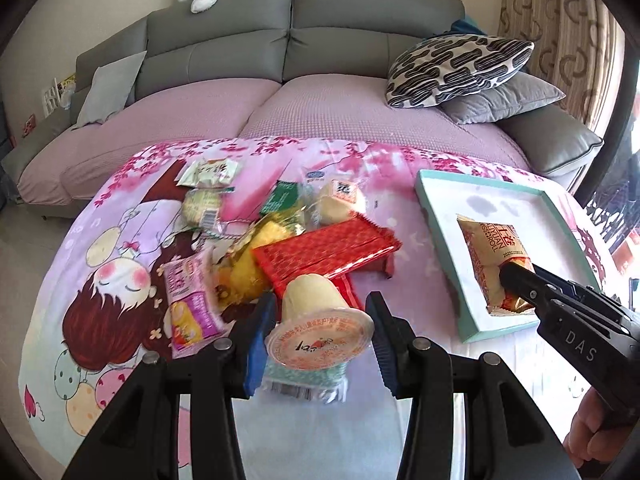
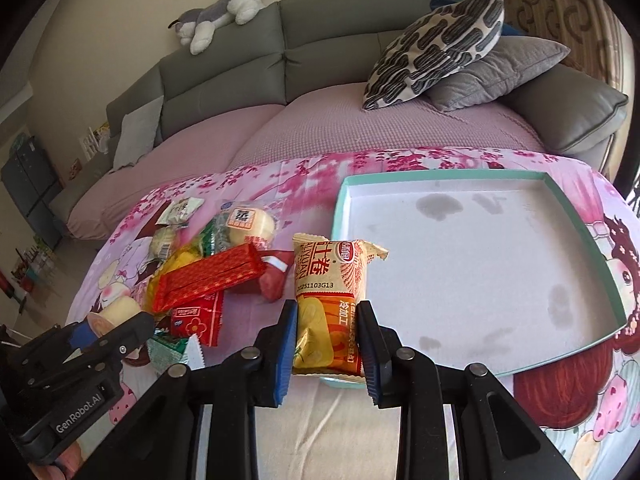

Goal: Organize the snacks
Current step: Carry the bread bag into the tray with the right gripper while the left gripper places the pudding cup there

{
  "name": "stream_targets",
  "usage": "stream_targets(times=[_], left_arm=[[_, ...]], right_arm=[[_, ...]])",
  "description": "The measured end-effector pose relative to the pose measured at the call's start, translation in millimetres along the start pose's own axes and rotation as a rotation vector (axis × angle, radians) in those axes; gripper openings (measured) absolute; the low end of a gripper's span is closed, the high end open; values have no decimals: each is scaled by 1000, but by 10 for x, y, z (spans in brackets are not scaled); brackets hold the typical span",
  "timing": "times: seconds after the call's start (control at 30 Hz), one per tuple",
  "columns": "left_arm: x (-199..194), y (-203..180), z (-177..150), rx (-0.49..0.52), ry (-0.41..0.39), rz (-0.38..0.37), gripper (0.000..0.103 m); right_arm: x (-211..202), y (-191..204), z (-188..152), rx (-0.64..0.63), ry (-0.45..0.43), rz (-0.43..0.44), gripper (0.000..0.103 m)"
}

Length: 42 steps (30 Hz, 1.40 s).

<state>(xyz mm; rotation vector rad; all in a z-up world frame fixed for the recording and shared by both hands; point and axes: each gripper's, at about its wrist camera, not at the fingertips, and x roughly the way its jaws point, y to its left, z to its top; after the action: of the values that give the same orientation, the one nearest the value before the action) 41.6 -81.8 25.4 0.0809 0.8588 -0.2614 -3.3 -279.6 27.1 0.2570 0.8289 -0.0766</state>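
A jelly cup (image 1: 316, 320) is being pinched by the left gripper (image 1: 320, 332) above the near snack pile (image 1: 280, 248); a roll packet (image 2: 330, 304) is being clamped by the right gripper (image 2: 328, 344) at the tray (image 2: 580, 216)'s near-left edge.

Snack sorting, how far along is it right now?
Barely started: the teal tray holds nothing yet. In hand: the right gripper grips a swiss roll packet at the tray's edge; the left gripper holds a jelly cup. The snack pile remains unsorted.
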Motion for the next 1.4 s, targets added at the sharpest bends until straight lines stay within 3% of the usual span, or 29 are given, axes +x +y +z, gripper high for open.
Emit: stream_targets(times=[0.43, 0.5, 0.53, 0.73, 1.4], left_arm=[[163, -991, 371, 124, -48, -159, 47], [209, -1101, 422, 137, -54, -174, 43], [236, -1155, 447, 146, -58, -178, 35], [475, -1422, 522, 184, -50, -205, 29], [857, -1137, 298, 76, 79, -164, 30]], right_arm=[[-197, -1127, 167, 209, -108, -195, 31], [-206, -1232, 161, 236, -116, -201, 31], [-202, -1270, 161, 240, -118, -208, 31], [-92, -1454, 149, 271, -104, -241, 31], [161, -1464, 61, 238, 6, -310, 32]])
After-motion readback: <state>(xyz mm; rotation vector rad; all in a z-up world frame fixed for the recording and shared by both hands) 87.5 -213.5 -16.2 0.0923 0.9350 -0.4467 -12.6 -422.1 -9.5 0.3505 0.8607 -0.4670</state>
